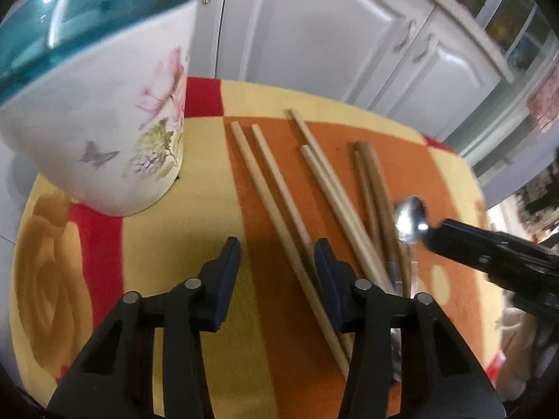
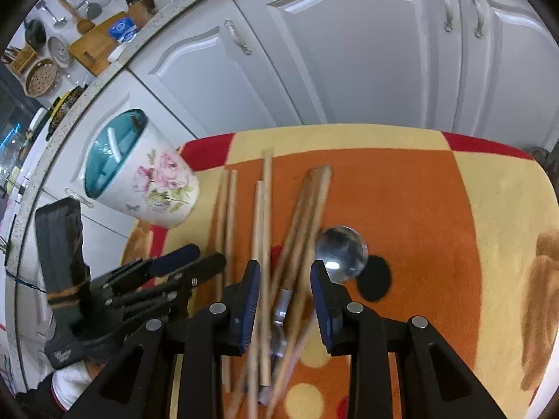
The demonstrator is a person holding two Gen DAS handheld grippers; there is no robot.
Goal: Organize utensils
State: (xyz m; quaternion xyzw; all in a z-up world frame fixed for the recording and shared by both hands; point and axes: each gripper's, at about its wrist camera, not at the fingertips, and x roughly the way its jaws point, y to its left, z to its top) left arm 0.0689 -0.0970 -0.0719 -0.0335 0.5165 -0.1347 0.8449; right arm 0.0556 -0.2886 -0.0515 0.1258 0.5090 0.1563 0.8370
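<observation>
Several light wooden chopsticks (image 1: pixel 276 192) and a dark brown pair (image 1: pixel 375 188) lie fanned on the patterned cloth. A metal spoon (image 1: pixel 410 218) rests across them. My left gripper (image 1: pixel 277 255) is open above the light chopsticks, one of which runs under the gap near its right finger. In the right wrist view my right gripper (image 2: pixel 284 272) is open over the bundle, with chopsticks (image 2: pixel 265 244) and the spoon handle blurred between its fingers. The spoon bowl (image 2: pixel 342 253) sits just past the right finger, above its shadow. A floral holder (image 1: pixel 104 132) with a teal inside stands at the left.
The orange, yellow and red cloth (image 1: pixel 157 244) covers a small table in front of white cabinet doors (image 1: pixel 332 35). The two grippers are close side by side, the left gripper (image 2: pixel 206 257) beside the chopsticks. A counter with a cutting board (image 2: pixel 94 42) runs at the upper left.
</observation>
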